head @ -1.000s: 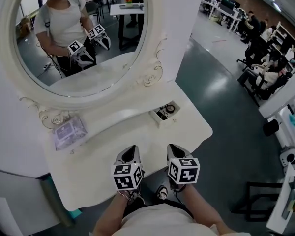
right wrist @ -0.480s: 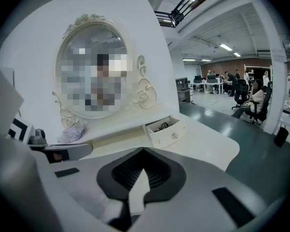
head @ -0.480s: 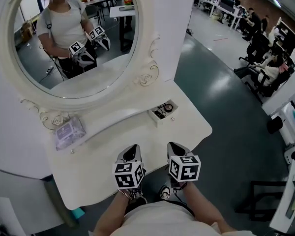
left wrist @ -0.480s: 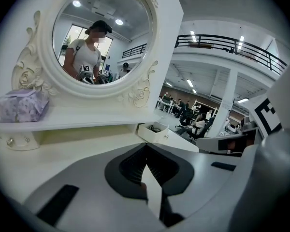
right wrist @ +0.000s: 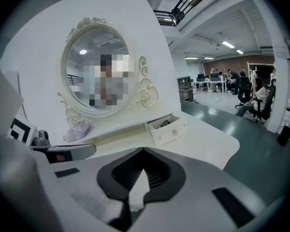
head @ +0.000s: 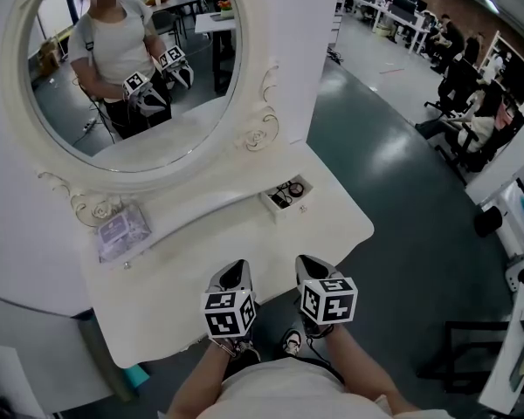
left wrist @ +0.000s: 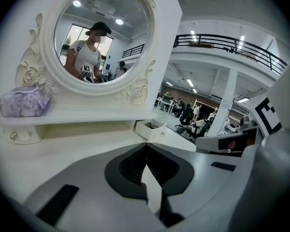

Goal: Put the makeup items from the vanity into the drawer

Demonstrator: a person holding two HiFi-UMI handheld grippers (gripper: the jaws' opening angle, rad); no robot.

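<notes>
Now both tools are pinched shut and empty: the left gripper (head: 234, 271) and the right gripper (head: 311, 265) hover side by side at the near edge of the vanity (head: 175, 269). Well ahead and to their left, a lavender pouch (head: 122, 231), soft and crumpled, lies on the shelf under the mirror (head: 131, 68). Ahead of the right gripper, the small white drawer (head: 290, 204) stands open with dark items (head: 286, 191) inside.

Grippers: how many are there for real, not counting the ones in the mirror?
2. The left gripper is above the near edge of the vanity. The right gripper is right beside it. The mirror shows both again as reflections. None seem hidden.
</notes>
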